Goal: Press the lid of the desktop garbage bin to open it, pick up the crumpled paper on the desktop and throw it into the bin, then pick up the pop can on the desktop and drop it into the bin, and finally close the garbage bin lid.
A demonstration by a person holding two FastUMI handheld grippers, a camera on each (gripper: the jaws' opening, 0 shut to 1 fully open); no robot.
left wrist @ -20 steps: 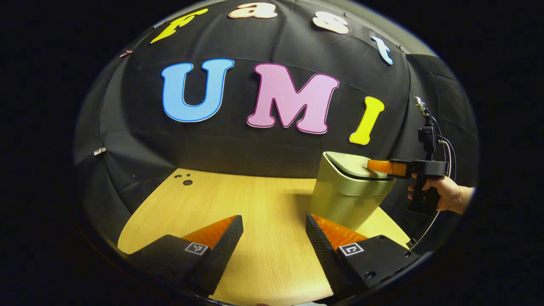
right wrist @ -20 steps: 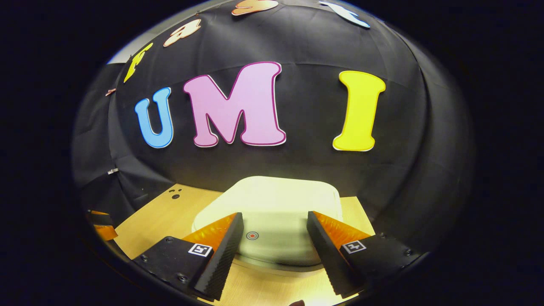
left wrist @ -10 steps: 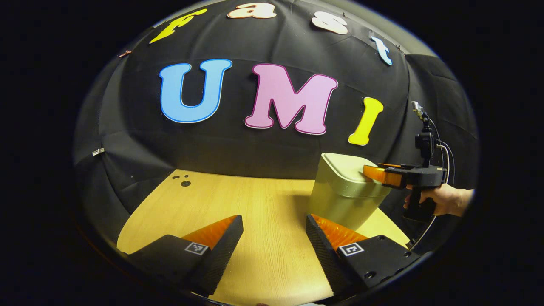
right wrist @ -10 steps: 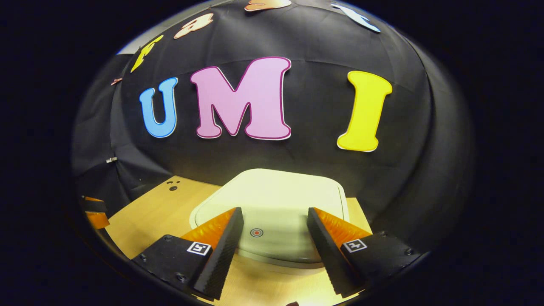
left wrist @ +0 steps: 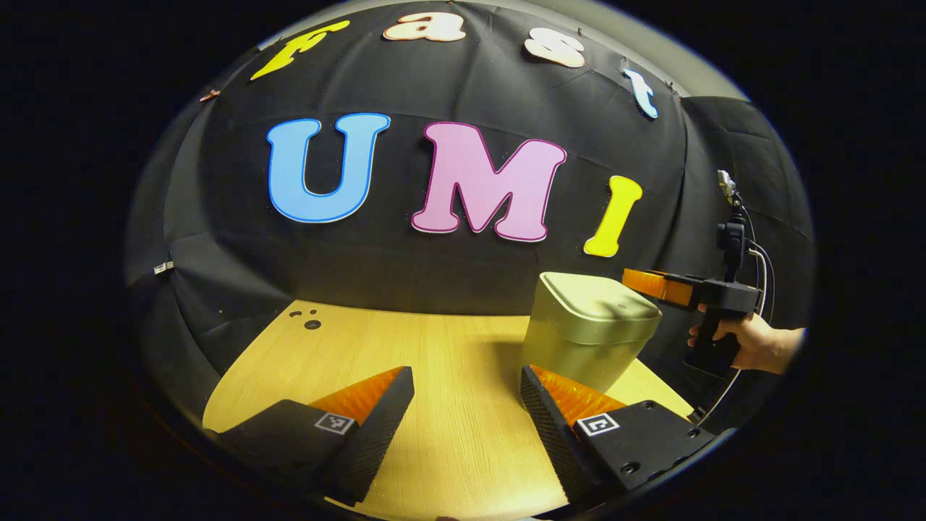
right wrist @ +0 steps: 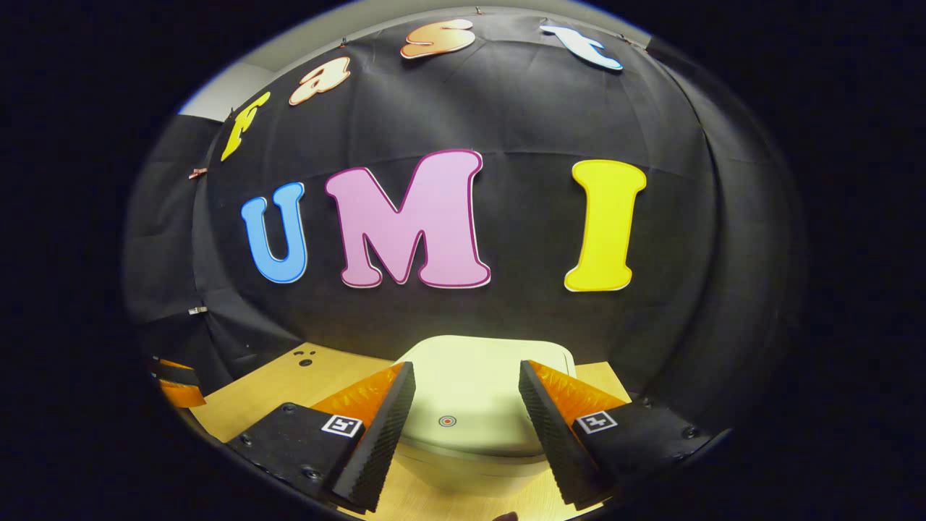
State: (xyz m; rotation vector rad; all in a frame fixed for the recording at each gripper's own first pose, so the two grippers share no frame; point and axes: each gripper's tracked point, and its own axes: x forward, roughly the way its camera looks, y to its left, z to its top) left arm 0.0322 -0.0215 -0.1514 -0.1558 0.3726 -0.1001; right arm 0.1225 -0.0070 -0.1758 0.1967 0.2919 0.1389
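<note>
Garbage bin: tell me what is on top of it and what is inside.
On top of the garbage bin sits its closed lid, marked with a small red dot. The right gripper hovers beside the lid's edge. The inside is covered by the lid.

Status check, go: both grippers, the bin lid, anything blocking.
Left gripper open, above the table. Right gripper open, above the bin lid. Lid down, flush on the bin. No obstruction seen.

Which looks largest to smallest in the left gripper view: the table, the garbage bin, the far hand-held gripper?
1. Table: the widest surface in that view.
2. Garbage bin, lid shut.
3. Right hand-held gripper, held beside the bin. It sits at the view's warped edge, so its apparent size is unsure.
</note>
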